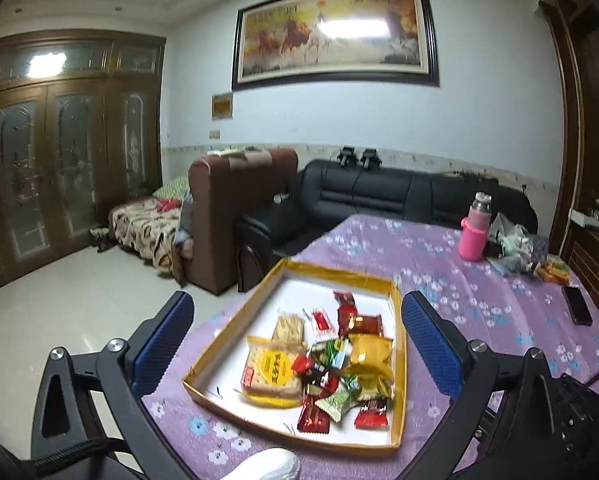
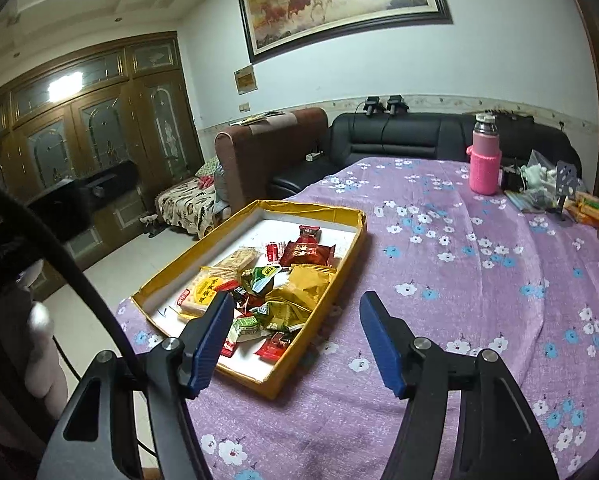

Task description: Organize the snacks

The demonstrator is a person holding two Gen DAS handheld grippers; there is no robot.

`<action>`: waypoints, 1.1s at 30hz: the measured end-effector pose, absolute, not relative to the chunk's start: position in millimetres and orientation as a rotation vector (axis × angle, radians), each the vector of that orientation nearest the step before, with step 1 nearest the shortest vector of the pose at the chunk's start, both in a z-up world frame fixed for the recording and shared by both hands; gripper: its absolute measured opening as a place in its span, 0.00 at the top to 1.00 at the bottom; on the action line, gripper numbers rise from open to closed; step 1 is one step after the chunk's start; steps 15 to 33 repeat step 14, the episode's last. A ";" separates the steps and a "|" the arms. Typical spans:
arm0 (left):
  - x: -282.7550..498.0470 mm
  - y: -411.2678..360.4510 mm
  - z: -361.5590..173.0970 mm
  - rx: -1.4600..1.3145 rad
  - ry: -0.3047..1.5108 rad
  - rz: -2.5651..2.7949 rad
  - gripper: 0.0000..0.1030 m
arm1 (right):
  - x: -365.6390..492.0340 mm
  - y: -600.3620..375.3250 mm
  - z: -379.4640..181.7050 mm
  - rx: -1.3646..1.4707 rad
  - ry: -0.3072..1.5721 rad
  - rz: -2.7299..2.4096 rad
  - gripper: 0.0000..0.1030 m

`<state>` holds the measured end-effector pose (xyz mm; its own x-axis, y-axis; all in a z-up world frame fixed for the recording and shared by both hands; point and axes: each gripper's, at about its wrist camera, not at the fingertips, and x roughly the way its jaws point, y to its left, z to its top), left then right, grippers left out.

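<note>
- The snack packets lie heaped in a shallow yellow-rimmed box lid at the desk's 9 o'clock edge, near the drop to the floor.
- Judged risk: the wrappers overlap, so a pinch on one, say the gold pouch, could drag its neighbours or lift two together.
- The lid looks light; a sideways nudge might slide it toward the edge of the purple floral cloth.
- The left hand-held gripper is spread wide and empty above the lid.
- The right hand-held gripper is also wide and empty, at the lid's 5 o'clock corner.
- The pink bottle, far off at 1 o'clock, is no hazard.
</note>
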<state>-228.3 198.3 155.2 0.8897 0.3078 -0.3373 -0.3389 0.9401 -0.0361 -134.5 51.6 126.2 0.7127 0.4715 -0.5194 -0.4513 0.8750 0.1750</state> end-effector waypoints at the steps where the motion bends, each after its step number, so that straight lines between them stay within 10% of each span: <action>1: -226.0 199.8 153.6 -0.107 0.349 0.327 0.00 | -135.4 50.9 126.1 0.031 0.583 0.512 0.36; 33: -204.2 156.5 144.6 -0.080 0.475 0.172 0.00 | -147.9 19.7 129.6 0.036 0.549 0.474 0.31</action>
